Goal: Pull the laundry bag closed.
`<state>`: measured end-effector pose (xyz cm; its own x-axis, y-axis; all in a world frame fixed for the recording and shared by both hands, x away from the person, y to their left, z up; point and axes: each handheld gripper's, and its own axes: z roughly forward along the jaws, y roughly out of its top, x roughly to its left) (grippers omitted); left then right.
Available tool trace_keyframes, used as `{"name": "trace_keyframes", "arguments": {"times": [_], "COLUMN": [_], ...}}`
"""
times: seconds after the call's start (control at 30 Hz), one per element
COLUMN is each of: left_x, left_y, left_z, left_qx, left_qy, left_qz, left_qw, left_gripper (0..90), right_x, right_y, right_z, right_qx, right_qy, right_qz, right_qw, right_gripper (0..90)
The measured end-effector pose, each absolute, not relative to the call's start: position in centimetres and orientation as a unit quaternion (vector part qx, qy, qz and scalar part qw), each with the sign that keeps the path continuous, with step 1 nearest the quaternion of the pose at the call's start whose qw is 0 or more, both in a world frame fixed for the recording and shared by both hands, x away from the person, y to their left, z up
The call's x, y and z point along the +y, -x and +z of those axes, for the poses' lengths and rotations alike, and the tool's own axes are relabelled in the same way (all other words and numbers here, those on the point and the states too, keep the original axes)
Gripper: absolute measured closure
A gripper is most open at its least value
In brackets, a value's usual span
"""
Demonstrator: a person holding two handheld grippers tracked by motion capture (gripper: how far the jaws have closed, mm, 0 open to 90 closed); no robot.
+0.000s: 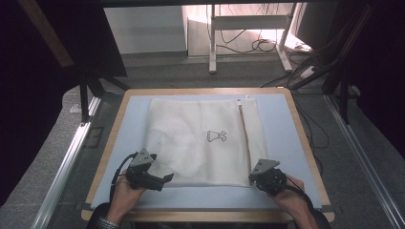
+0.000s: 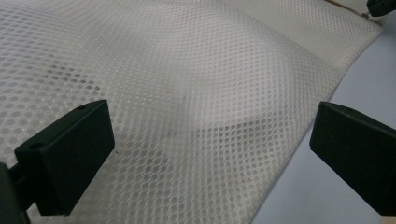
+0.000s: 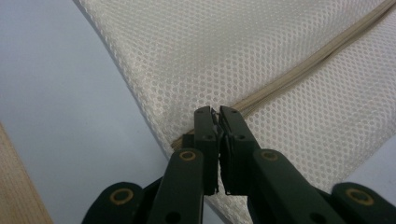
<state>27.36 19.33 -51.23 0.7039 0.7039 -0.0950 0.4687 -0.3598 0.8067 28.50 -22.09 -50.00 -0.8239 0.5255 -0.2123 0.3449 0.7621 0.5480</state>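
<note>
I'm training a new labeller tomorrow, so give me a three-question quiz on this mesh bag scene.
1. True or false: the left hand-held gripper has its jaws closed.
2. Which does the right hand-held gripper pinch: A) the mesh bag at the near end of its zipper, B) the table edge, C) a cable?
3. What is printed in black on the bag?

Key: 1. False, they stand wide apart over the mesh. 2. A. 3. A small outline drawing, too small to identify.
</note>
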Motion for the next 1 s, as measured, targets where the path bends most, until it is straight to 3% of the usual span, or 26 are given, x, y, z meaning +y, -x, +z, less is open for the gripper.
{"name": "trace_keyframes", "arguments": {"times": [0.3,0.8,1.0], "left_x": [17.4,15.6,14.9], "left_y": [-27.5,-28.0,-28.2], "left_z": [-51.0,-50.5,-50.5], "left_qx": [0.336,0.31,0.299], "left_qy": [-0.834,-0.837,-0.838], "left_qz": [0.138,0.134,0.132], "left_qw": [0.414,0.43,0.438], "left_gripper": [2.3,11.6,23.4], "right_x": [-22.1,-22.3,-22.3], "right_y": [-28.8,-29.2,-29.2], "right_z": [-49.9,-50.0,-50.0], "right_qx": [0.921,0.918,0.917], "right_qy": [-0.249,-0.255,-0.257], "right_qz": [0.25,0.262,0.262], "right_qw": [0.168,0.156,0.155], "right_gripper": [85.6,85.5,85.3]}}
